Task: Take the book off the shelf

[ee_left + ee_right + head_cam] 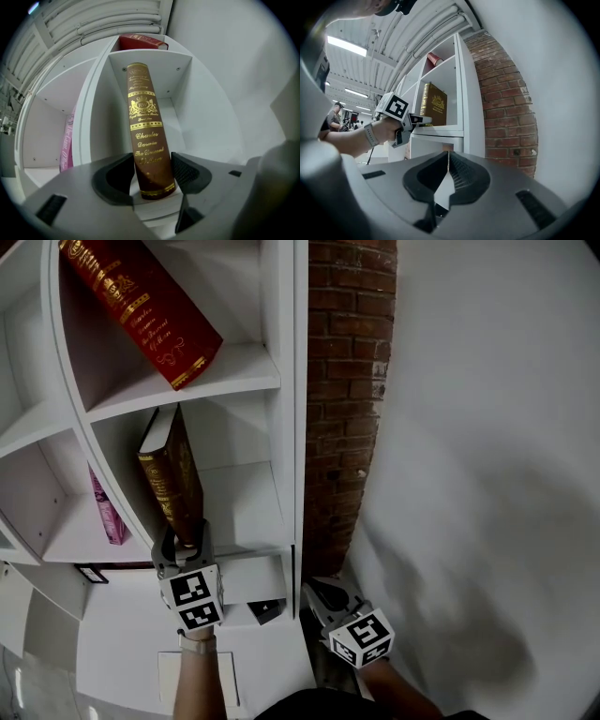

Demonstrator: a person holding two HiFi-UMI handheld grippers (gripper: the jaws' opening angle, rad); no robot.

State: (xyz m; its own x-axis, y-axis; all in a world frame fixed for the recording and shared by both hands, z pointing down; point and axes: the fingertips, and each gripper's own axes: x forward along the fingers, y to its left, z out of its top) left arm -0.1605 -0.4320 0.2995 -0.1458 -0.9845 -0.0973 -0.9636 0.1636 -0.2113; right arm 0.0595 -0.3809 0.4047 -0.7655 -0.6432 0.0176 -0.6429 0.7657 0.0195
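White shelf: we note left hand-held gripper clasping the brown book; right hand-held gripper closed, empty.

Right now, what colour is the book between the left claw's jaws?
The book is dark brown with gold lettering, clearest in the left gripper view.

The book leans in a compartment of the shelf. Its foot sits between the jaws of the left hand-held gripper, touching both pads. An upper book lies tilted one board higher. A third book stands in the compartment to the left. A brick wall runs just right of the shelf, with the right hand-held gripper low before it.
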